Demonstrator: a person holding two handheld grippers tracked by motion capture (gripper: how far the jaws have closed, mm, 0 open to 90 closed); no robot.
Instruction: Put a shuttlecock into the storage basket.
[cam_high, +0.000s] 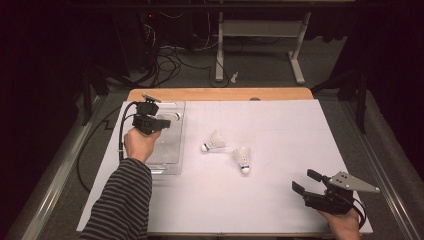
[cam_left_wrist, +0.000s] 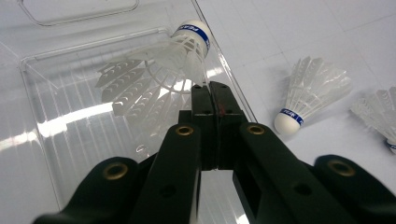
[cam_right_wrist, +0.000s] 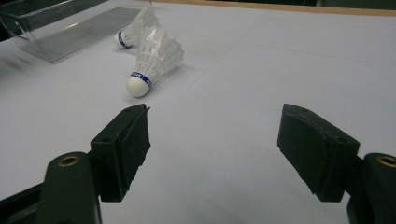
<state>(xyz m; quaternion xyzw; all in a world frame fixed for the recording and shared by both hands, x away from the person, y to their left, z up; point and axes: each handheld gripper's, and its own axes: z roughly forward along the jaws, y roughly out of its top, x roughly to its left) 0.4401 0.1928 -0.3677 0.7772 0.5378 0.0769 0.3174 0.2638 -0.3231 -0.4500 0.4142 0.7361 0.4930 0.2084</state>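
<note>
Jaws of the left gripper (cam_left_wrist: 210, 91) clenched on a shuttlecock's (cam_left_wrist: 154, 74) skirt over the clear tray (cam_left_wrist: 42, 135); right gripper (cam_right_wrist: 212, 140) released.

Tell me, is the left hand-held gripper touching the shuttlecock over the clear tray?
Touching. The left gripper view shows the left hand-held gripper shut on the skirt edge of the shuttlecock, which hangs over the clear tray.

We see a brightly lit white table (cam_high: 280, 200) against dark surroundings — glare streaks the clear tray (cam_left_wrist: 70, 121), and near jaws blur softly.
</note>
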